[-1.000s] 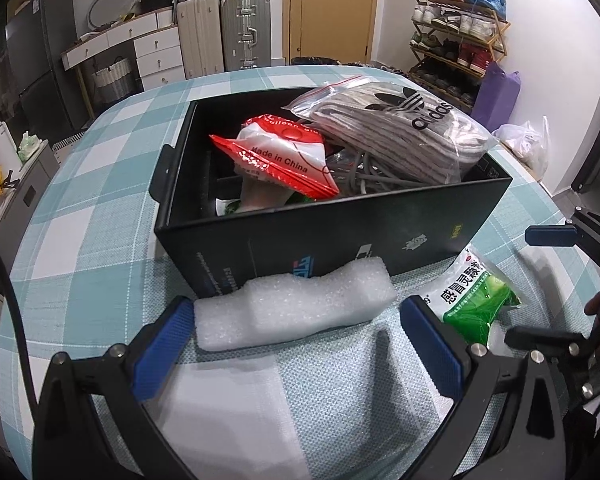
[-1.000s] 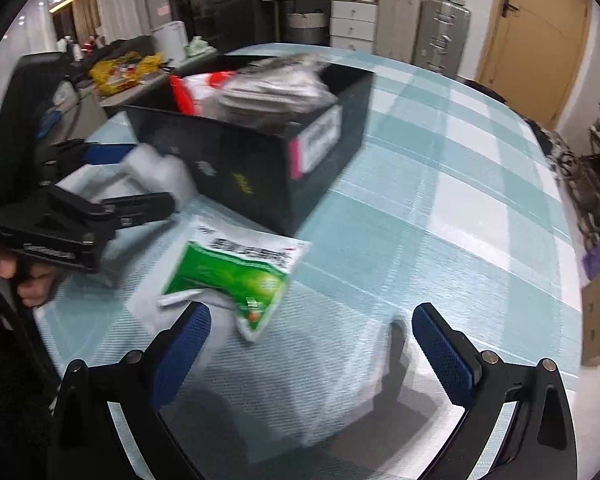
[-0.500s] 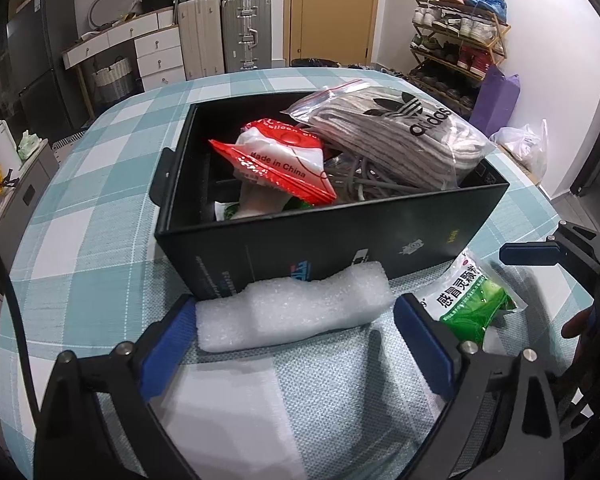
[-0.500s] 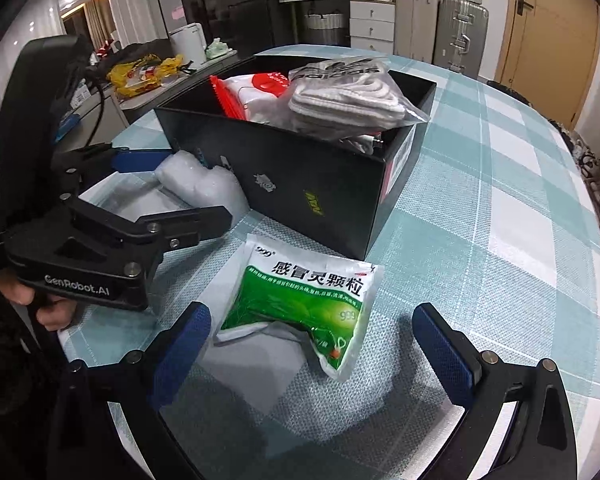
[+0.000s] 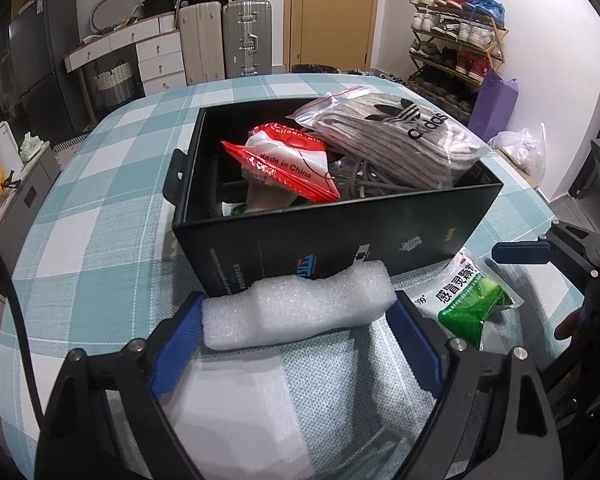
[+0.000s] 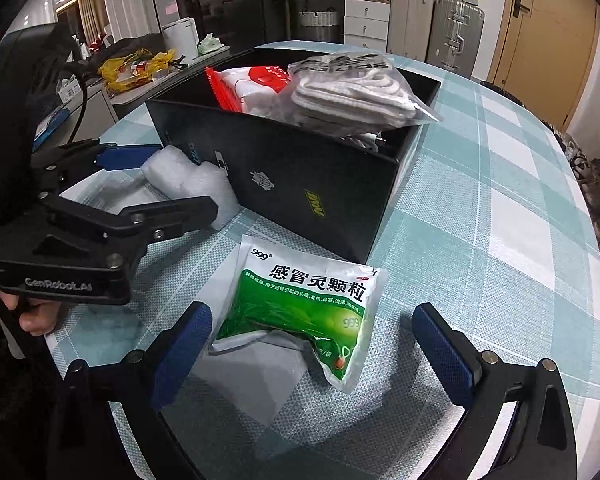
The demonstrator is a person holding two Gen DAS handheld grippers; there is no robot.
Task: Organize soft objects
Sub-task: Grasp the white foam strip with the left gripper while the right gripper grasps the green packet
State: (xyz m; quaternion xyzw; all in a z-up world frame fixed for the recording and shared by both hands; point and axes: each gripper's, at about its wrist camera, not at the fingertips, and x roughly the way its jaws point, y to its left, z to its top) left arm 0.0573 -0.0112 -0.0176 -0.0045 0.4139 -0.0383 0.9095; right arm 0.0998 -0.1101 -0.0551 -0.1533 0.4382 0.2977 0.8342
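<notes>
A teal-and-white checked cloth covers the bench [image 5: 100,208], with suitcases and a shoe rack behind. A black box [image 5: 340,236] holds a red-and-white packet [image 5: 284,164] and bagged Adidas socks [image 5: 400,140]. Against its near wall lies a white foam block [image 5: 300,308]; the left gripper [image 5: 296,336] has its jaws spread around the block's ends, pads touching or just beside them. The right gripper [image 6: 312,344] is released, jaws wide on either side of a green medicine sachet [image 6: 304,308] lying flat by the box corner.
</notes>
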